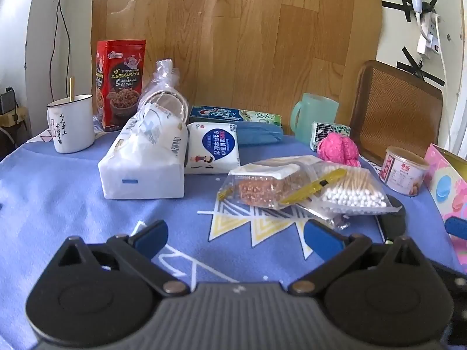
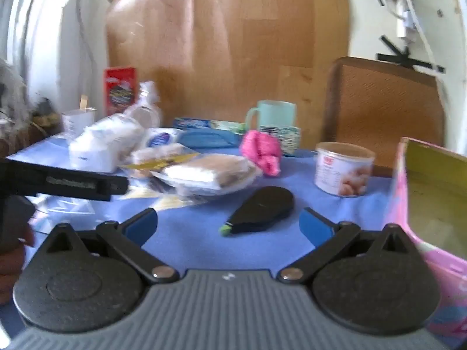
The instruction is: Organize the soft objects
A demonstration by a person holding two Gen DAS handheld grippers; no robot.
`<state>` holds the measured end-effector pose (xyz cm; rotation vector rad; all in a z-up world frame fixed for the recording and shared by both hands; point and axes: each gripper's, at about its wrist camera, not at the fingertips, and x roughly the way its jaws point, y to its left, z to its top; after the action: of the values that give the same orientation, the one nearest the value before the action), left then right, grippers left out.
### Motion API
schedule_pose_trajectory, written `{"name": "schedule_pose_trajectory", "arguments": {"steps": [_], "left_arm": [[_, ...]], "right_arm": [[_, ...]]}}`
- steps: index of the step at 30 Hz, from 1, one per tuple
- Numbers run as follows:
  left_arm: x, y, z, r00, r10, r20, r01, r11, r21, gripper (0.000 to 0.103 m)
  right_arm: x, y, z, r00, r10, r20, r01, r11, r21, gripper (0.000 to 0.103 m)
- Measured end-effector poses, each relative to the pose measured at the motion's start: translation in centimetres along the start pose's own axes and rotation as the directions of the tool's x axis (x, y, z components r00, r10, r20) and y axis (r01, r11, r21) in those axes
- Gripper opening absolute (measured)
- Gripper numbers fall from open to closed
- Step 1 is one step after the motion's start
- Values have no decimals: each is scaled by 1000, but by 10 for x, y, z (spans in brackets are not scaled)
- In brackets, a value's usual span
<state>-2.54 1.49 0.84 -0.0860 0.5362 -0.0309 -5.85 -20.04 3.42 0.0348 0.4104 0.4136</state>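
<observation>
A: Both claws wide open, nothing in them. Left gripper [image 1: 236, 237] hangs over the blue cloth [image 1: 58, 204]. Right gripper [image 2: 227, 227] too.

B: Where's the soft stuff?

A: Pink fluffy ball [image 1: 338, 147] sits far back, near the green mug [image 1: 315, 116]. Big tissue pack [image 1: 146, 160] is left-middle, touching the small wipes pack [image 1: 213, 151]. Blue cloth thing [image 1: 259, 134] lies behind the wipes.

B: What could go wrong?

A: Lots is piled up. The cotton bud bag [image 1: 350, 189] leans on the snack bag [image 1: 262, 186], w/ a yellow knife [image 1: 315, 186] on top. Grab there & the knife may slide off. Bags are slippy, so they may slip out too. Reaching for the pink ball could bump the tin [image 1: 404, 170].

B: Do the 2 views differ?

A: Yep. Right view is blurry but shows a black flat thing [image 2: 262, 210] on the cloth & inside the pink box [image 2: 432, 198], maybe where soft stuff goes. Left view is sharp, shows the white cup [image 1: 73, 122] & red box [image 1: 121, 84] well.
</observation>
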Motion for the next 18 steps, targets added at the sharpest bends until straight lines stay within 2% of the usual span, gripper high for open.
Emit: {"name": "schedule_pose_trajectory", "arguments": {"steps": [2, 5, 6, 9, 11, 12, 13, 14, 16, 17, 18], "left_arm": [[0, -1, 0, 1000, -2, -2, 2, 1000, 4, 103], [0, -1, 0, 1000, -4, -3, 4, 1000, 8, 103], [1, -1, 1, 1000, -3, -4, 3, 1000, 7, 103], [1, 2, 1, 1000, -10, -10, 10, 1000, -9, 103], [4, 3, 2, 1000, -12, -26, 11, 1000, -21, 103], [6, 4, 3, 999, -15, -38, 14, 1000, -26, 103], [7, 4, 3, 999, -17, -50, 16, 999, -30, 103], [9, 5, 3, 998, -18, -60, 16, 999, -34, 103], [10, 7, 3, 997, -13, -70, 10, 999, -44, 103], [10, 8, 3, 997, -10, -71, 7, 999, -49, 103], [9, 8, 3, 998, -7, -70, 4, 999, -53, 103]], "right_arm": [[-4, -9, 2, 998, 64, 26, -62, 997, -43, 103], [-7, -12, 3, 997, 35, 64, -23, 984, -174, 103], [-10, -16, 5, 998, 34, 62, -21, 981, -195, 103], [-27, -25, 11, 990, 2, 142, 32, 971, -235, 103], [-44, -29, 13, 966, -57, 252, 131, 949, -286, 103], [-50, -31, 11, 943, -113, 313, 208, 935, -288, 103], [-59, -35, 9, 904, -166, 394, 296, 908, -298, 103], [-61, -41, 4, 875, -198, 441, 351, 887, -299, 103], [-63, -52, 2, 809, -266, 524, 485, 807, -338, 103], [-59, -60, -1, 794, -302, 528, 526, 776, -347, 103], [-52, -69, -5, 793, -332, 511, 547, 758, -355, 103]]}}
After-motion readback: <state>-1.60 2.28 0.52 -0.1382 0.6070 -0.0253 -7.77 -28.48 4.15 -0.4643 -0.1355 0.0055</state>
